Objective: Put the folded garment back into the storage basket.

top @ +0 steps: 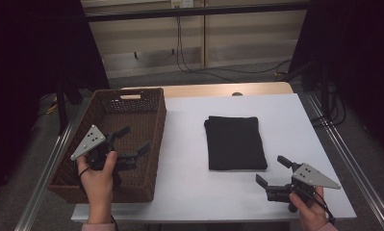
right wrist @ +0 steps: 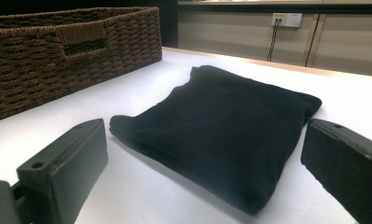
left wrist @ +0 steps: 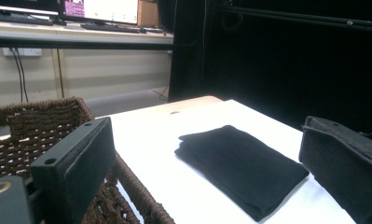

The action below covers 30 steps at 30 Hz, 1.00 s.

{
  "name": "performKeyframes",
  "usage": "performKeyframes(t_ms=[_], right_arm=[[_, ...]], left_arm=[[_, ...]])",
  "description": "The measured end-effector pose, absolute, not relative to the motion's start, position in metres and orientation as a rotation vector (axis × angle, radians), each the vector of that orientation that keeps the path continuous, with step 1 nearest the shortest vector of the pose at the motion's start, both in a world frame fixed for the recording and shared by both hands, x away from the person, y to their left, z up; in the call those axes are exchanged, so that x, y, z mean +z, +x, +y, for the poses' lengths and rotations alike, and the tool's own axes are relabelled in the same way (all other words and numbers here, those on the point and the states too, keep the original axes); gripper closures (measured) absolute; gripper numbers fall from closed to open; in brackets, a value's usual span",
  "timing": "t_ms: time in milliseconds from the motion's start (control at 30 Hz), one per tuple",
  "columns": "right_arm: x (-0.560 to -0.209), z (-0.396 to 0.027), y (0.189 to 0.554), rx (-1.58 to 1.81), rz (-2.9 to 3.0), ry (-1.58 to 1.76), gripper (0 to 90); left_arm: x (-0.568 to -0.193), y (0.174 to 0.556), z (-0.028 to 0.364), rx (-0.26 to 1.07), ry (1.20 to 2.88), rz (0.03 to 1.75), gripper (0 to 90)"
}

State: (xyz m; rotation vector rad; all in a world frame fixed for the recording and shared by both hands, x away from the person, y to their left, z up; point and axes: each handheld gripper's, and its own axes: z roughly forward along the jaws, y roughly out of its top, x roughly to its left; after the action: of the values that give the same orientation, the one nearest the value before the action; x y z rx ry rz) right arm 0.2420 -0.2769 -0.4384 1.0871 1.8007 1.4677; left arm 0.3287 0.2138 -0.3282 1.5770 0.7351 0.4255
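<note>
I see a folded black cloth (top: 236,142) lying flat near the middle of the white table (top: 189,187), a little toward its right edge, likely set there for picking up. My right gripper (top: 273,171) sits low by the table's near right corner, jaws wide and empty, aimed at the cloth's near edge. My left gripper (top: 134,140) hovers over the woven basket (top: 151,108) at the table's left edge, jaws also spread, holding nothing, probably waiting to help.
</note>
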Motion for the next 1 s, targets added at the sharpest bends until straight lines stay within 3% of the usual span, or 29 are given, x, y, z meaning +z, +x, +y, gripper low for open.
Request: performKeyframes(t_ms=[600,1000], right_arm=[[-0.438,-0.278,0.241,1.476,1.796,1.081,0.8],[-0.438,-0.277,0.240,1.488,1.810,1.068,0.8]], left_arm=[[-0.327,0.339,0.202,0.401,1.607,0.732,3.5],[-0.321,0.347,0.169,0.354,1.625,0.729,3.4]])
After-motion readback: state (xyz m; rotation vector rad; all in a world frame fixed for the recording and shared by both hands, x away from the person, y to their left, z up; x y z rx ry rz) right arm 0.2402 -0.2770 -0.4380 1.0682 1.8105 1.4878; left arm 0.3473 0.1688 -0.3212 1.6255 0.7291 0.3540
